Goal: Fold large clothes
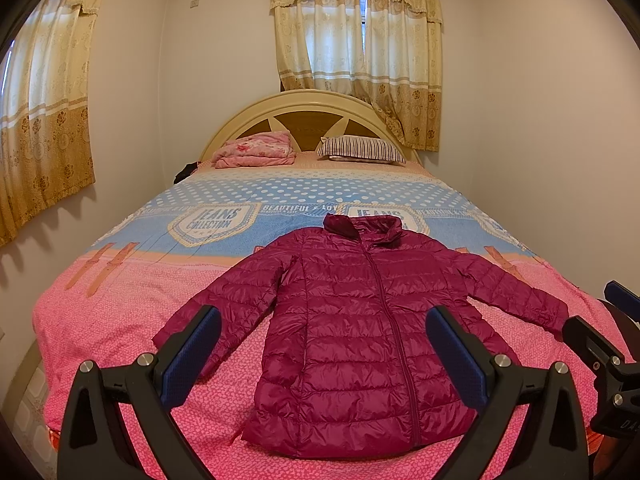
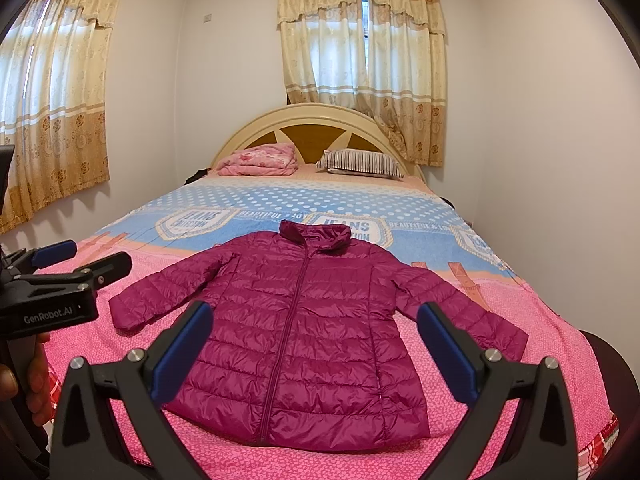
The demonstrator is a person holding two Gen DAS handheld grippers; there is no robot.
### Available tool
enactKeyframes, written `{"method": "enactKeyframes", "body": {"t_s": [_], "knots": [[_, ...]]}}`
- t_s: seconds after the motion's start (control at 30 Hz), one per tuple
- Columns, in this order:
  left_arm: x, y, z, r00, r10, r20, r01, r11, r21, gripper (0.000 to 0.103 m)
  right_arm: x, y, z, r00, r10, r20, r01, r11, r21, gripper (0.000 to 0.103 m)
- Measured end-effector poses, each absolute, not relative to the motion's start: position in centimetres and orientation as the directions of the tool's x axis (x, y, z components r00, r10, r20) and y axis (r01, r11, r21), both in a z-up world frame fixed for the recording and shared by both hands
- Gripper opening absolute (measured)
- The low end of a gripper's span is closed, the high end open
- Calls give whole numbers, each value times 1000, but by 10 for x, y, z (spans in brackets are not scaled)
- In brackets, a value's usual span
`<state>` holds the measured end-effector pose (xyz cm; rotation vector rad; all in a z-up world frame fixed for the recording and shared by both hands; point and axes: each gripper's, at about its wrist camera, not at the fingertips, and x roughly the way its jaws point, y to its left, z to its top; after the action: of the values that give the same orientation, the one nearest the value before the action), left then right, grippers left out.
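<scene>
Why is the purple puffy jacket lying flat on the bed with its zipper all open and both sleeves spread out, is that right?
Nearly right. The jacket does lie flat on the bed with both sleeves spread out, but its zipper is closed, not open. The left wrist view shows it shut from hem to collar, and the right wrist view agrees.

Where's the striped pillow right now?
The striped pillow lies at the far end of the bed, against the headboard, right of the folded pink blanket and well beyond the jacket.
</scene>
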<state>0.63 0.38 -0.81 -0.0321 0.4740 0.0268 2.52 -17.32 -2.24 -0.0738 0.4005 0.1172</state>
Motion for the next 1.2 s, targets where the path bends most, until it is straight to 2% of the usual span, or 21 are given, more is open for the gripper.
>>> {"method": "enactKeyframes", "body": {"t_s": [0.37,0.67,0.93,1.2], "knots": [[17,1,-25,874,8,-487,-23,999,-25,102,37,-178,-38,903,92,-419,-120,992,-40,103],[69,-14,-46,841,9,-541,12,999,34,102,88,-218,-79,856,-4,-517,-24,999,-47,103],[139,-64,-63,833,-28,-553,95,991,93,102,131,-289,-112,808,-117,-578,107,993,-51,103],[213,-120,-99,817,-12,-576,147,971,188,102,170,-383,-145,728,-255,-637,282,958,-61,103]]}}
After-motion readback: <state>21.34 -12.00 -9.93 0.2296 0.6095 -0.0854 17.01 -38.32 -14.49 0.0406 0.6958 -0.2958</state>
